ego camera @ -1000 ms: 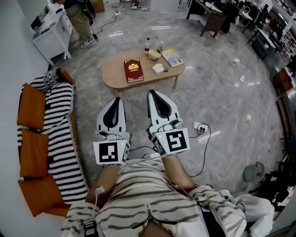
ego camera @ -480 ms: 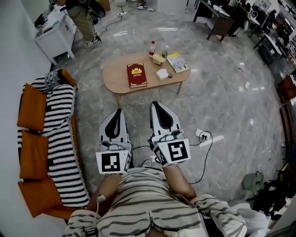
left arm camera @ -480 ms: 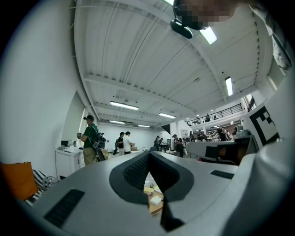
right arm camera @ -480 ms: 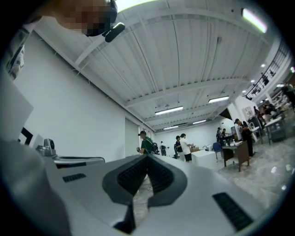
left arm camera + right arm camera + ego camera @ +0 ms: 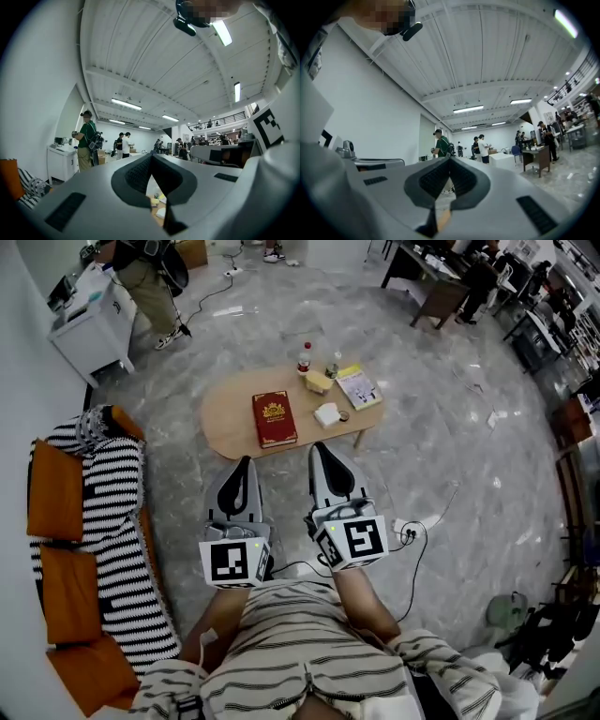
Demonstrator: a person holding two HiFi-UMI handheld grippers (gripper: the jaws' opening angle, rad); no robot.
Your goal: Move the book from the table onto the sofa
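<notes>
A dark red book [image 5: 274, 418] with a gold emblem lies flat on the oval wooden table [image 5: 230, 413]. The striped sofa [image 5: 103, 521] with orange cushions runs along the left wall. My left gripper [image 5: 246, 463] and right gripper [image 5: 321, 448] are held side by side just short of the table's near edge, both shut and holding nothing. The left gripper's shut tips [image 5: 152, 157] let a sliver of the table show through, and the right gripper's shut tips [image 5: 450, 160] point level across the room.
On the table's right half stand a bottle [image 5: 304, 357], a yellow thing [image 5: 319, 381], a white box [image 5: 327, 414] and a booklet [image 5: 359, 387]. A cable and power strip [image 5: 411, 531] lie on the floor at right. A person [image 5: 145, 277] stands by a white cabinet [image 5: 89, 320].
The person has walked towards the table, so both grippers now reach nearly to its near edge. The book and the table's other things lie where they were.
</notes>
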